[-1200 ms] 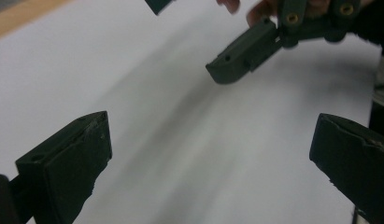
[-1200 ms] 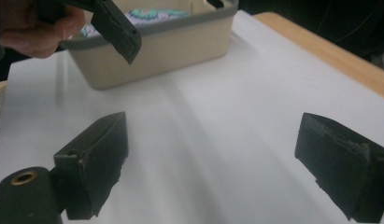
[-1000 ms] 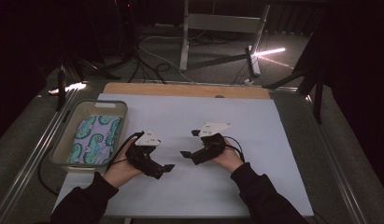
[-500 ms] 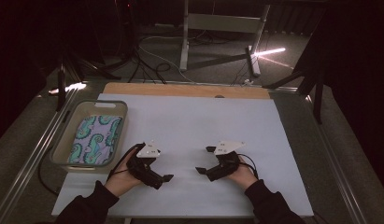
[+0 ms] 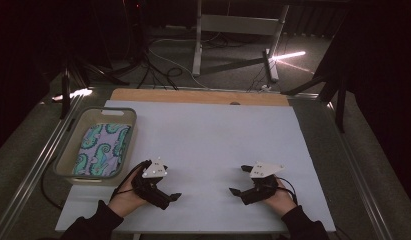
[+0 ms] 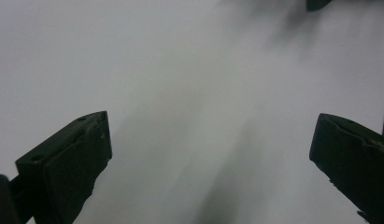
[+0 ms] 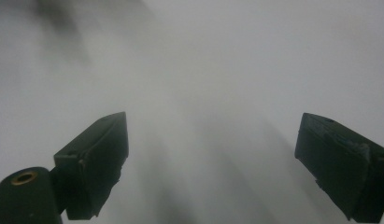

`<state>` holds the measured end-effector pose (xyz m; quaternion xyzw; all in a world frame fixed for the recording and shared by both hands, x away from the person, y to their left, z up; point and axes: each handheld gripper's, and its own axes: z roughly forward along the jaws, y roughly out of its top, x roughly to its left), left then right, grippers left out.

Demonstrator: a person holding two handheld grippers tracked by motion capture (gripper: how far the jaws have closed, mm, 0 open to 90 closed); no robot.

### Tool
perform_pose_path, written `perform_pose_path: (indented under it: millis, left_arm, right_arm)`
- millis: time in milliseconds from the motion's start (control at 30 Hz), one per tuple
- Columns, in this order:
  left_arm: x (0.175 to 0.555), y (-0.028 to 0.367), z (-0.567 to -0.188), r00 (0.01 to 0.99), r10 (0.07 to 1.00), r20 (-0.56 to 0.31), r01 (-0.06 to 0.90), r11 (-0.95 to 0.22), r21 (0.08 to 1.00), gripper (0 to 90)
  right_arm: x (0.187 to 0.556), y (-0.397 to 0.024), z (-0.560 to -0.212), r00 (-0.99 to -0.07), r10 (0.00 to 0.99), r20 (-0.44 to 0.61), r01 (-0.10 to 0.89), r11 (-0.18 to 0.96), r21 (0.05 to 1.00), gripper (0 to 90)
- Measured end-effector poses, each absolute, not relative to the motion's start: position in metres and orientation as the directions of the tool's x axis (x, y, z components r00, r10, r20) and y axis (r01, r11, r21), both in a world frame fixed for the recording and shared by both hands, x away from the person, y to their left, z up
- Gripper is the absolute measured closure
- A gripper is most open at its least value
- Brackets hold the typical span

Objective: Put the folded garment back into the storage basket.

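My left gripper (image 5: 169, 191) rests low over the white table sheet (image 5: 213, 140) near the front edge, left of centre, jaws pointing right. In the left gripper view, the left gripper (image 6: 210, 140) stands open with bare white sheet between its jaws. My right gripper (image 5: 239, 180) sits right of centre near the front edge, jaws pointing left toward the other one. The right gripper view has the right gripper (image 7: 213, 140) open too, holding nothing. A gap of bare sheet separates the two grippers.
A grey bin (image 5: 120, 112) stands at the table's left side, just beyond my left hand, with a folded teal paisley cloth (image 5: 100, 149) inside. A wooden strip (image 5: 198, 96) runs along the back edge. Metal rails border both sides; stands and cables lie on the floor behind.
Both hands have drawn back toward the front edge and spread apart, the left going left and the right going right. Both grippers stay open and hold nothing.
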<state>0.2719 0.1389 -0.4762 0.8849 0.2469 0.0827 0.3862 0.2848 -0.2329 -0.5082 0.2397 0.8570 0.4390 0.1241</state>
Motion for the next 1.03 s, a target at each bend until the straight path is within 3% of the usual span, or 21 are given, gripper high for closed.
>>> perform_pose_path:
  millis: [700,1033]
  left_arm:
    - [0.262,0.154,-0.481,0.862,0.506,-0.034,0.368,-0.577,0.73,0.0]
    - [0.261,0.155,-0.486,0.86,0.508,-0.037,0.374,-0.58,0.724,0.0]
  right_arm:
    - [0.255,-0.279,-0.512,-0.8,0.6,0.003,0.384,0.508,0.771,9.8]
    - [0.254,-0.283,-0.51,-0.8,0.6,-0.015,0.373,0.515,0.772,9.8]
